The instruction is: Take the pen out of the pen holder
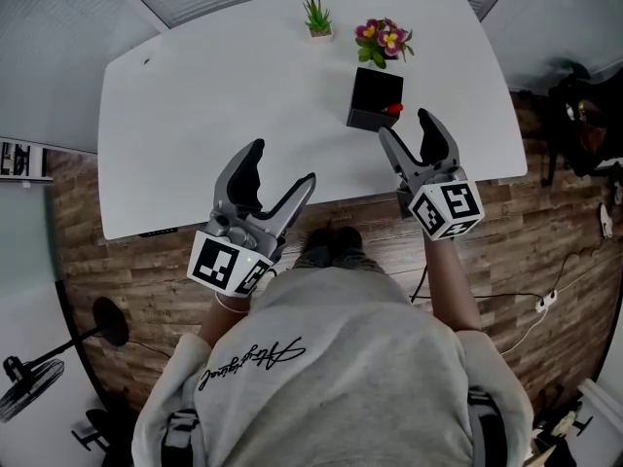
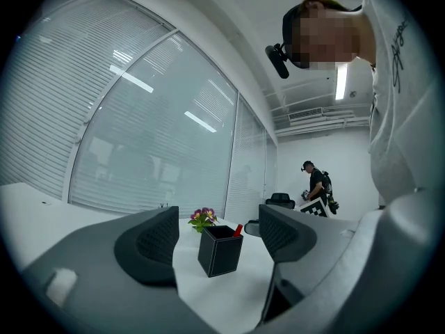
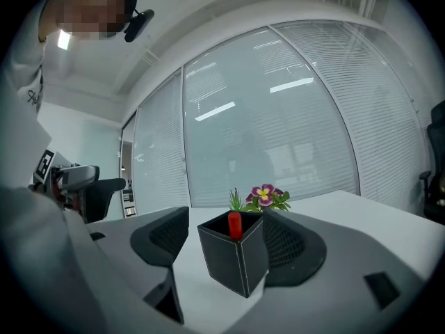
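Observation:
A black square pen holder (image 1: 373,99) stands on the white table (image 1: 195,115), with a red pen (image 1: 393,109) poking out of its near right corner. My right gripper (image 1: 405,125) is level at the holder's near right side, open. In the right gripper view the holder (image 3: 236,257) and the pen (image 3: 235,225) sit in the mouth of the right gripper (image 3: 226,239), covering part of the right pad (image 3: 295,245) without touching either pad. My left gripper (image 1: 284,161) hangs open over the table's front edge, empty. In its own view the left gripper (image 2: 219,239) frames the holder (image 2: 221,250) farther off.
A pot of purple flowers (image 1: 384,39) and a small green plant (image 1: 316,17) stand at the table's far edge behind the holder. A black chair (image 1: 574,115) is beyond the table's right end. Another person (image 2: 320,186) stands far off.

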The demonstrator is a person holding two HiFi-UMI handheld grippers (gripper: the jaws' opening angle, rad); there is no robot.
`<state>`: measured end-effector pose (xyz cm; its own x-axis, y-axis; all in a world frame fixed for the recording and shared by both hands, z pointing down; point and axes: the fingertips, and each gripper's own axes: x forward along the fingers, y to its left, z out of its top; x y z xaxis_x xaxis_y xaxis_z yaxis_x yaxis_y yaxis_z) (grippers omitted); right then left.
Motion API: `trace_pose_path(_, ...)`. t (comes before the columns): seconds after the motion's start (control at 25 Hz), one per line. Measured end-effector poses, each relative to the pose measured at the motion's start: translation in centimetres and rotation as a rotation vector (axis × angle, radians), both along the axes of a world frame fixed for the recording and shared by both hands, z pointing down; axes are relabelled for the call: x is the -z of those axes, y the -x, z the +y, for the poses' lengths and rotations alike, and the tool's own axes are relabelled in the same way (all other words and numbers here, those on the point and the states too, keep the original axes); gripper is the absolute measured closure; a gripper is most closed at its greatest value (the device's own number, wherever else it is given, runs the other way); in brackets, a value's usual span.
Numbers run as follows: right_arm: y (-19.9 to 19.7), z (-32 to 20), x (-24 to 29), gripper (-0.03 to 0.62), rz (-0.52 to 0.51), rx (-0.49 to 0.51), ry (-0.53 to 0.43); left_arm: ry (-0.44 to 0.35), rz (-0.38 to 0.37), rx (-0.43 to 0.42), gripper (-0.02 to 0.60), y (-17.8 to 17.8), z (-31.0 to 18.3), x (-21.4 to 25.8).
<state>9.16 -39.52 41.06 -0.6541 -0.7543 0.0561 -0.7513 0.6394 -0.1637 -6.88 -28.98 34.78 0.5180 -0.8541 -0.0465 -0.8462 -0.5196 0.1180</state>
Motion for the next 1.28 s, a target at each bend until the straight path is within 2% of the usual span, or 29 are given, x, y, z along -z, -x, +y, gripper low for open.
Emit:
trace_pose_path(0.28,0.2,-1.3,-1.7,0.302,0.035,-0.01,0.005,0.007,-0.005,0.022,0.236,0.5,0.3,-0.2)
trace_pose_path(0.72,1.0,-2.1,-1.8,0.415,0.064,-0.006,-0.019,0.008,-0.018,0.055,0.236,1.5,1.0,-0.1)
trace_pose_path(0.88,1.1,-2.5,-1.9,0.475,0.075,-0.019,-0.016,0.006,-0.02,0.064,0.236,1.8,1.0,0.0)
trace_pose_path(1.04,1.2,-2.8,-2.1,0.497,0.084,-0.03,-0.013,0.007,-0.022,0.079,0.236,2.3,1.0,-0.1)
trace_pose_path(1.12,1.1,-2.9,-2.1,0.534,0.09,-0.037,-0.014,0.007,-0.022,0.086,0.236,2.6,1.1,-0.1)
trace_pose_path(1.28,1.1,-2.9,-2.1,0.542,0.092,-0.044,-0.018,0.008,-0.023,0.091,0.236,2.7,1.2,-0.1)
